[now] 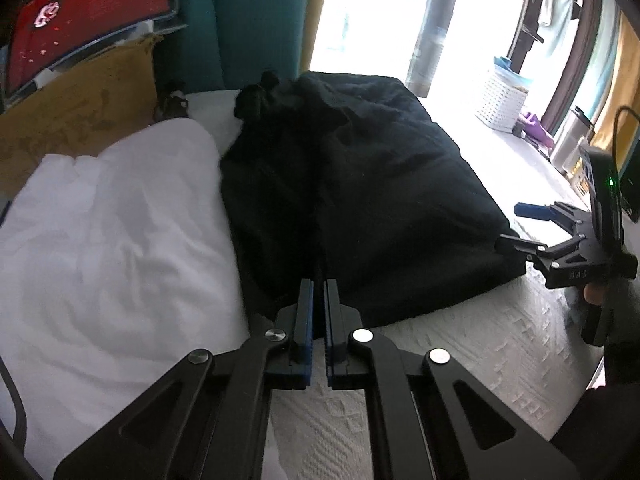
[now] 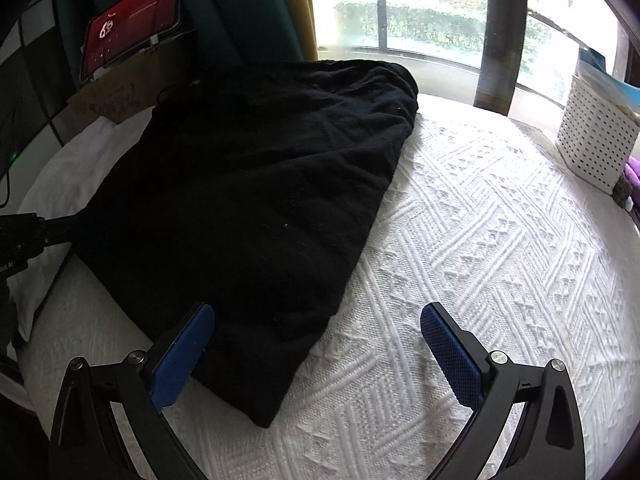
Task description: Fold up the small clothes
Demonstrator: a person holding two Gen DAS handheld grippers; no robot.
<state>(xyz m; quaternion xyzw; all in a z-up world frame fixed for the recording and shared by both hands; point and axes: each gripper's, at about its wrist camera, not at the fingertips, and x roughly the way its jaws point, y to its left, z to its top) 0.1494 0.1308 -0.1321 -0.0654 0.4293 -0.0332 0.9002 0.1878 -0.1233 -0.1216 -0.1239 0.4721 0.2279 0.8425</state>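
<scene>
In your left wrist view, your left gripper (image 1: 319,320) has its blue-padded fingers drawn almost together, and the near hem of the wrinkled black fabric garment (image 1: 360,184) runs up into the thin gap between them, so it is pinched there. The garment spreads from the centre toward 12 o'clock over the white textured bedspread (image 1: 460,364), with a rumpled white pillow (image 1: 104,240) touching its edge at 9 o'clock. At 3 o'clock your right gripper (image 1: 510,226) sits at the garment's right edge with its fingers spread wide apart and nothing between them. A white perforated plastic basket (image 1: 502,102) stands near 2 o'clock, and a red-and-white printed panel (image 1: 88,12) leans at 11 o'clock. In your right wrist view, the right gripper (image 2: 316,352) is wide open, the near corner of the black garment (image 2: 248,184) lying between its fingers without being clamped; the left blue pad (image 2: 182,360) sits over the fabric. The bedspread (image 2: 500,248) fills 3 o'clock, the basket (image 2: 596,144) sits at 2 o'clock, and the left gripper's black body (image 2: 28,228) shows at 9 o'clock.
</scene>
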